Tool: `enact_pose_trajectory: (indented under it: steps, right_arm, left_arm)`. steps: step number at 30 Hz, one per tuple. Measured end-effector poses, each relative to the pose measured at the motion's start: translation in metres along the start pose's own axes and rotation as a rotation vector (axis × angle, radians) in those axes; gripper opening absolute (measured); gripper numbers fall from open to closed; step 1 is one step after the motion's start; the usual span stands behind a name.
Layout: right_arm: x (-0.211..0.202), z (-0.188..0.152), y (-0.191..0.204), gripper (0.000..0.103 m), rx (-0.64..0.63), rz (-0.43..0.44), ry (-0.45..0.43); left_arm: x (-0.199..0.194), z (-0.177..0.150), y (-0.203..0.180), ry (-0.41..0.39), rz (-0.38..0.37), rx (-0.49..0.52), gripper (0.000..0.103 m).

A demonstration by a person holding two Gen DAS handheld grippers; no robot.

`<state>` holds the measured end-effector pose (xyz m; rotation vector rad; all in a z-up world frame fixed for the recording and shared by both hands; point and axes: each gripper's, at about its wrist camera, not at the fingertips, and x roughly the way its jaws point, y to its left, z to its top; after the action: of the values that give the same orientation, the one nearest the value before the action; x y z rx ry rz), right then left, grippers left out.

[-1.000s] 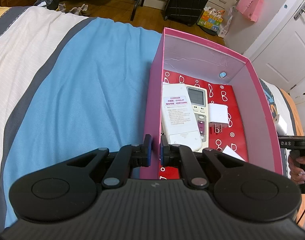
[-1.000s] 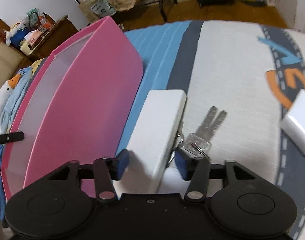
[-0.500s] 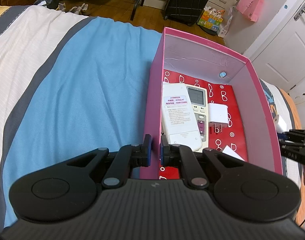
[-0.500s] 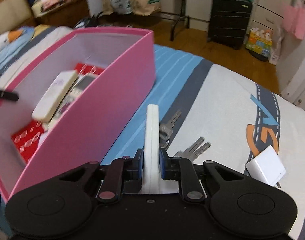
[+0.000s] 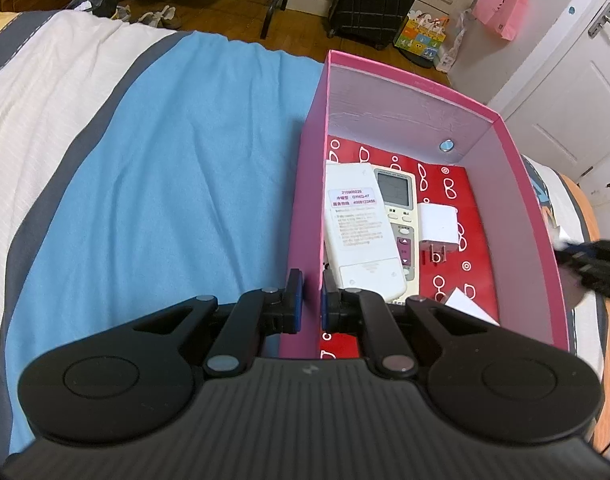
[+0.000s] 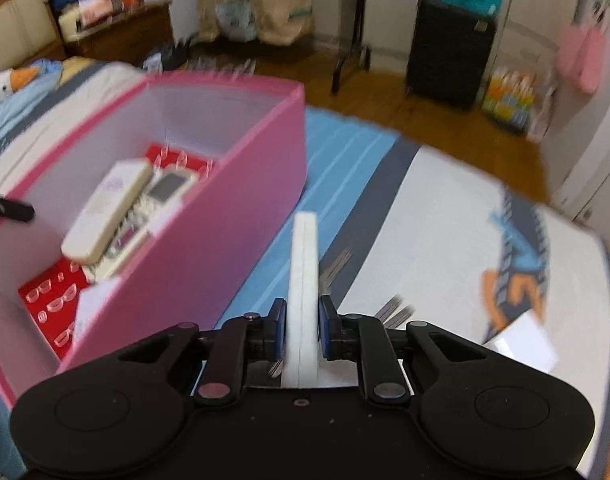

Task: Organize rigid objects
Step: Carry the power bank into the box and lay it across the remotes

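A pink box stands on the bed. Inside lie two white remotes, a white plug adapter and a paper slip. My left gripper is shut on the box's near-left wall. My right gripper is shut on a flat white device, held edge-up above the bed to the right of the box. Keys and a white adapter lie on the bed below. The right gripper shows blurred at the left wrist view's right edge.
The bed has a blue, white and grey striped cover. Beyond its edge are a wooden floor, a black suitcase, a metal rack, bags and white doors. A stuffed toy lies at the far left.
My right gripper closed on the white device, turned it on edge and lifted it off the bed, rising beside the box. My left gripper has kept its hold on the box wall.
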<state>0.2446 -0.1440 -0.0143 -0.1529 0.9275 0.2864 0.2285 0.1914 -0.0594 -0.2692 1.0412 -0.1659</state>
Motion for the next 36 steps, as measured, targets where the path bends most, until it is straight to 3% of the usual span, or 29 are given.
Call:
enact_pose_trajectory:
  steps: [2,5,10,19,23,26,36]
  right_arm:
    - [-0.024,0.005,-0.005,0.019,0.052,-0.032,-0.065]
    - [-0.061,0.014,0.001,0.019,0.032,-0.047,-0.171]
    - [-0.085,0.036,0.033,0.019,-0.095,0.042,-0.241]
    - [-0.023,0.073,0.123,0.019,-0.501,0.147,-0.125]
    - [0.004,0.080,0.131,0.019,-0.494,0.181,-0.093]
    - [0.020,0.074,0.135,0.019,-0.524,0.167,-0.082]
    - [0.032,0.048,0.187,0.019,-0.970,0.109,-0.100]
  left_arm:
    - [0.000,0.000,-0.001,0.000,0.002,0.004,0.008]
    - [0.000,0.000,0.000,-0.002,0.002,0.006,0.008]
    - [-0.001,-0.001,-0.001,-0.012,0.008,0.013,0.007]
    - [-0.002,0.000,0.003,-0.008,-0.010,0.000,0.008]
    - [-0.002,0.000,0.004,-0.007,-0.016,0.002,0.008]
    - [-0.002,0.000,0.007,-0.006,-0.027,-0.004,0.008]
    - [-0.001,-0.001,0.012,-0.008,-0.050,-0.006,0.009]
